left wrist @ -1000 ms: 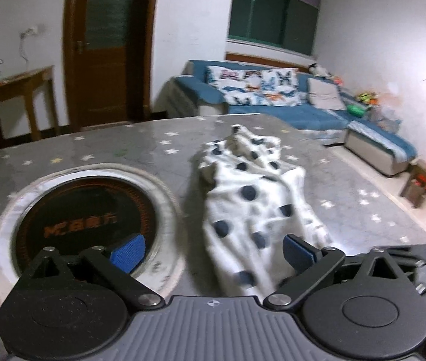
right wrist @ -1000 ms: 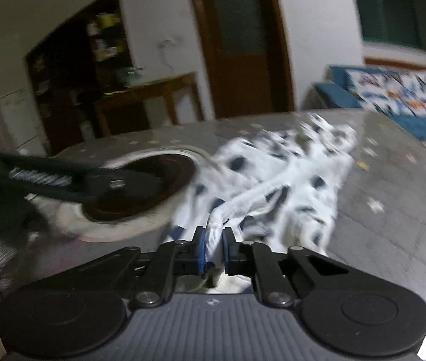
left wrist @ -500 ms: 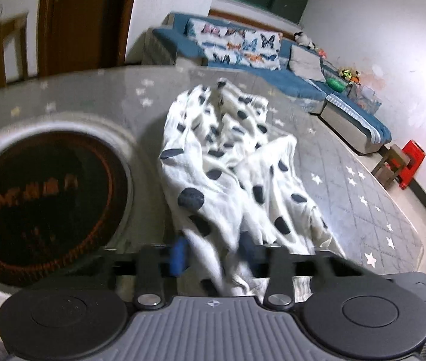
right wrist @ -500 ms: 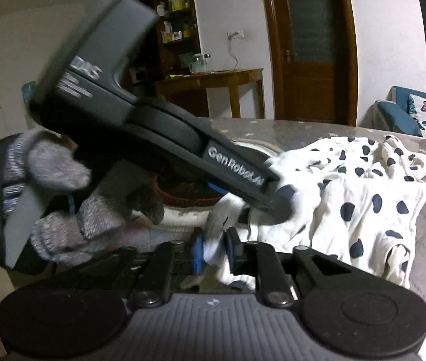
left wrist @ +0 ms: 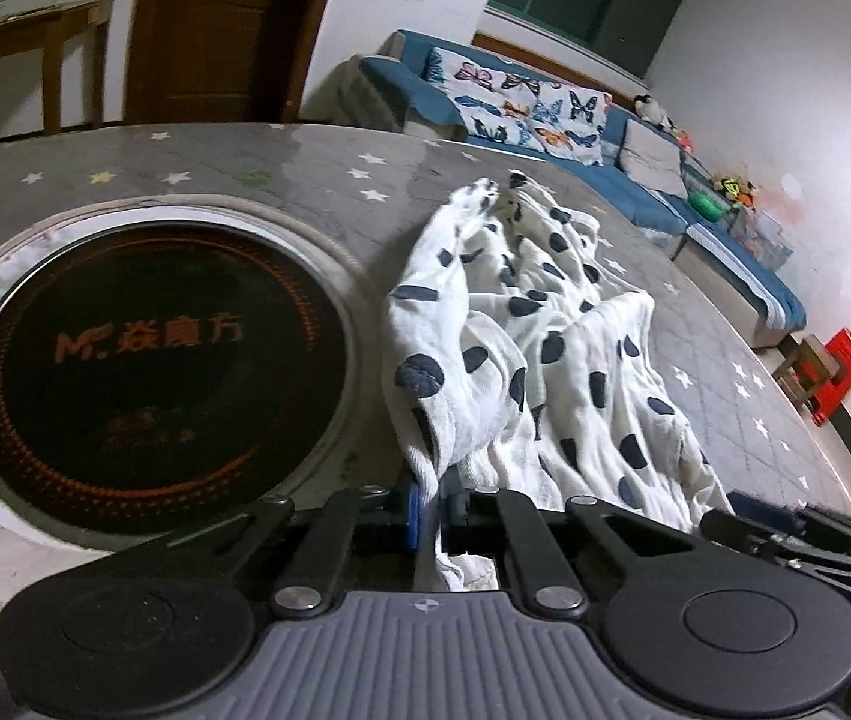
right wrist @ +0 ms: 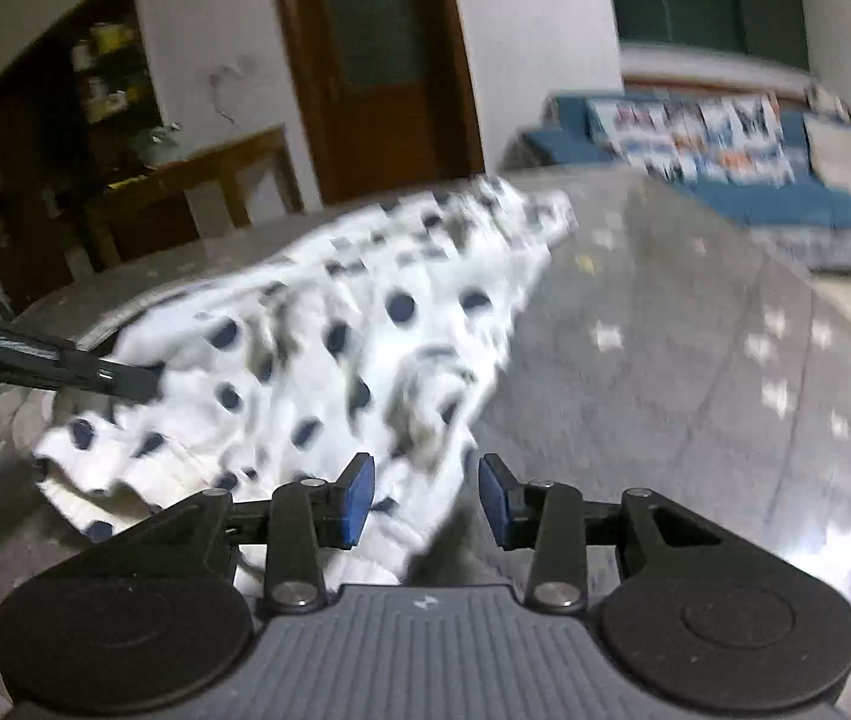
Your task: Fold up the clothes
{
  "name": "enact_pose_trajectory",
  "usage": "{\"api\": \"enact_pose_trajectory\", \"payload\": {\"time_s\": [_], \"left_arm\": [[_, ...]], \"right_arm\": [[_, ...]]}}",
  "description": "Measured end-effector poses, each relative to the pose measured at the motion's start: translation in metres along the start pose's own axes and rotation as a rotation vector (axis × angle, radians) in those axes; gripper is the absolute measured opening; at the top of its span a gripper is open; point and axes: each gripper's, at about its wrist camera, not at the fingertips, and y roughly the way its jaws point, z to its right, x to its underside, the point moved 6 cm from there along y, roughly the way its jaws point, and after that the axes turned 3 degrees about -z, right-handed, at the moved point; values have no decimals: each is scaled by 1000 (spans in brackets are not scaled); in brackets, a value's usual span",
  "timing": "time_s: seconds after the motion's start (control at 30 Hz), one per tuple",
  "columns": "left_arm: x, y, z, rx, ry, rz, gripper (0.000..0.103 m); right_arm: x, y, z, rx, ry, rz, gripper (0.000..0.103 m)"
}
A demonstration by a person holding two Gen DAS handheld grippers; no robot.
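Note:
A white garment with dark blue dots [left wrist: 545, 348] lies crumpled on the grey star-patterned table [left wrist: 305, 162]. My left gripper [left wrist: 434, 507] is shut on the garment's near edge, beside the round hob. In the right wrist view the garment [right wrist: 329, 348] is blurred and spreads ahead and to the left. My right gripper [right wrist: 427, 501] is open, its blue pads [right wrist: 359, 498] apart, with the garment's near corner between and under them. The left gripper's finger [right wrist: 65, 369] reaches the cloth from the left.
A round dark hob with orange lettering [left wrist: 155, 354] is set in the table left of the garment. The right gripper's body [left wrist: 815, 540] shows at lower right. A blue sofa [left wrist: 545, 108], a wooden door [right wrist: 377, 60] and a side table [right wrist: 197, 180] stand beyond the table.
My left gripper closed on the garment's near edge. My right gripper let go of the cloth and opened, and it has shifted to the right.

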Motion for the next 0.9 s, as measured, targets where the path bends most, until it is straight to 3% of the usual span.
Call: {"api": "enact_pose_trajectory", "payload": {"time_s": [0.1, 0.2, 0.37, 0.53, 0.63, 0.7, 0.83, 0.9], "left_arm": [[4, -6, -6, -14, -10, 4, 6], [10, -13, -13, -31, -15, 10, 6], [21, -33, -25, -30, -30, 13, 6], [41, -49, -23, -11, -1, -35, 7], [50, -53, -23, -11, 8, -54, 12], [49, -58, -22, -16, 13, -47, 15], [35, -74, -18, -34, 31, 19, 46], [27, -80, -15, -36, 39, 49, 47]], "right_arm": [[5, 1, -1, -45, 15, -10, 35], [4, -1, -8, -89, 2, -11, 12], [2, -18, -9, -109, -27, -7, 9], [17, -47, -13, -176, -82, -114, 9], [24, -56, -12, -191, -113, -163, 19], [16, -62, -7, -191, -123, -155, 20], [-24, -63, 2, -161, -142, -96, 21], [-46, -53, 5, -136, -162, -63, 22]]}}
